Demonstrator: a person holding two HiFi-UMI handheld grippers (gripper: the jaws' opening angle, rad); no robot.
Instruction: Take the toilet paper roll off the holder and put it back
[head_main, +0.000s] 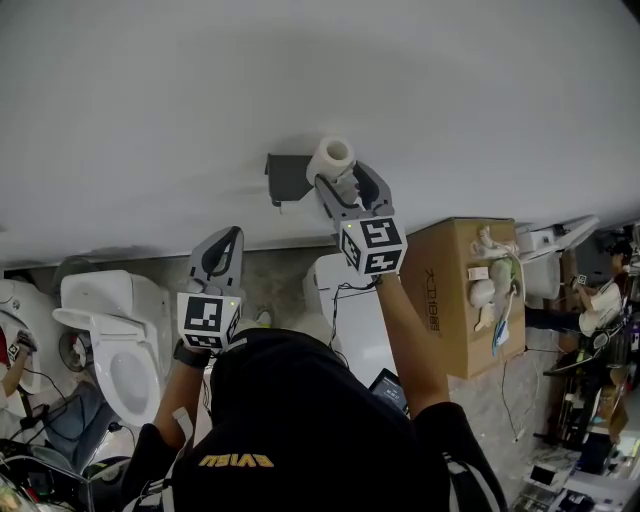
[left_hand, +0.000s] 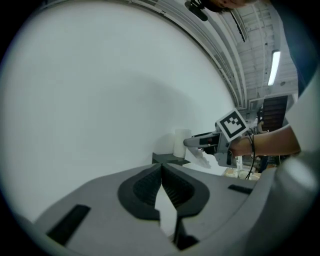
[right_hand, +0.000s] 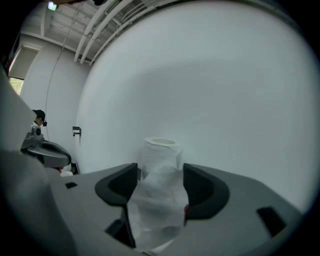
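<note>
Head view: toilet paper roll (head_main: 332, 156) stands on end on a dark grey holder (head_main: 284, 178) fixed to the white wall (head_main: 150, 110). Only this view shows the white toilets (head_main: 110, 340) at left and the cardboard box (head_main: 455, 290) at right.

Left gripper view: side-on look at the roll (left_hand: 182, 142) upright on the holder's flat shelf (left_hand: 167, 159), with the right gripper (left_hand: 188, 142) reaching its side and a loose sheet (left_hand: 202, 159) hanging below it. No other view gives this profile.

Right gripper view: roll (right_hand: 162, 152) seen head-on, just beyond the jaw tips. The loose sheet (right_hand: 155, 210) is draped down through the gap.

Jaws, right gripper (head_main: 342, 178): about half apart, one pad on each side of the paper. The sheet fills the gap, and no squeeze on the roll is visible.

Jaws, left gripper (head_main: 232, 238): tips closed together, nothing between them. It is held below and left of the holder, well apart from the roll.
</note>
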